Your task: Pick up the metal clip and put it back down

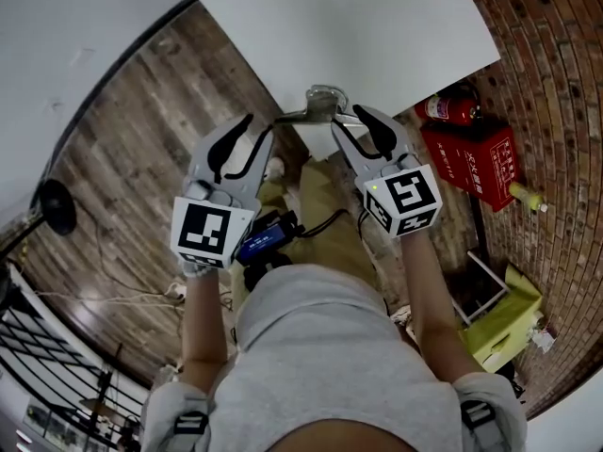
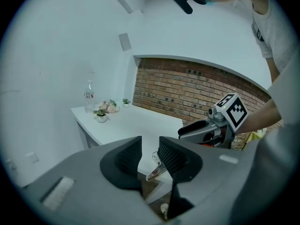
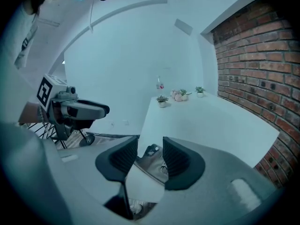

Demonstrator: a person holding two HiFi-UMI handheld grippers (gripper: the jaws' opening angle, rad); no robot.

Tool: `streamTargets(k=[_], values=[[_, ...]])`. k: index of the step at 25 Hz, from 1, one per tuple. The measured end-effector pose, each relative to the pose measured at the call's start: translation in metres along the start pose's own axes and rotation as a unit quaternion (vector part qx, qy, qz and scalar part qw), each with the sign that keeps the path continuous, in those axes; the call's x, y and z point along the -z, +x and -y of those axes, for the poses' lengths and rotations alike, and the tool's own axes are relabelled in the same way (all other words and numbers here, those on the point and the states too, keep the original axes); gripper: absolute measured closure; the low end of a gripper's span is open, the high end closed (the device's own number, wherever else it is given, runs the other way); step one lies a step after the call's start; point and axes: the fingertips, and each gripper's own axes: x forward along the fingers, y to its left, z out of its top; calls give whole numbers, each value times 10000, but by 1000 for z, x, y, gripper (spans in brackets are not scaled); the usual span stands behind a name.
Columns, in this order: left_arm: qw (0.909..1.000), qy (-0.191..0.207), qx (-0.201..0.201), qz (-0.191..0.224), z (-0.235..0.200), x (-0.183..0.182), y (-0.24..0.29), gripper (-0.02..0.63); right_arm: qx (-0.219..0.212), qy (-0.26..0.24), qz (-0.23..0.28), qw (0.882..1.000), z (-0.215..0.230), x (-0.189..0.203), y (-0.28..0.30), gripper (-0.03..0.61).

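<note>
The left gripper [image 1: 256,132] is held low in front of the person, its jaws partly open with a clear gap between the ribbed pads [image 2: 127,157] and nothing gripped. In the left gripper view the metal clip [image 1: 318,104] shows through that gap, close by the right-hand pad, but whether it touches I cannot tell. The clip lies at the near edge of the white table [image 1: 377,26], between the tips of the two grippers, its long arm pointing towards the left one. The right gripper [image 1: 349,119] is at the clip with its jaws wide open. The right gripper view shows the clip between them, though the pads do not appear to press on it. Further right, a fire extinguisher [image 1: 450,109] and a red box [image 1: 476,163] stand on the floor by the brick wall [image 1: 556,83].
</note>
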Motion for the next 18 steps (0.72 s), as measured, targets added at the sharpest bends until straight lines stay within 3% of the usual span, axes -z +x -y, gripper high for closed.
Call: streamTargets(k=[18], values=[[9970, -479, -589, -174, -16, 32, 7, 497, -868, -246, -766, 9930, 6, 46, 68, 370]])
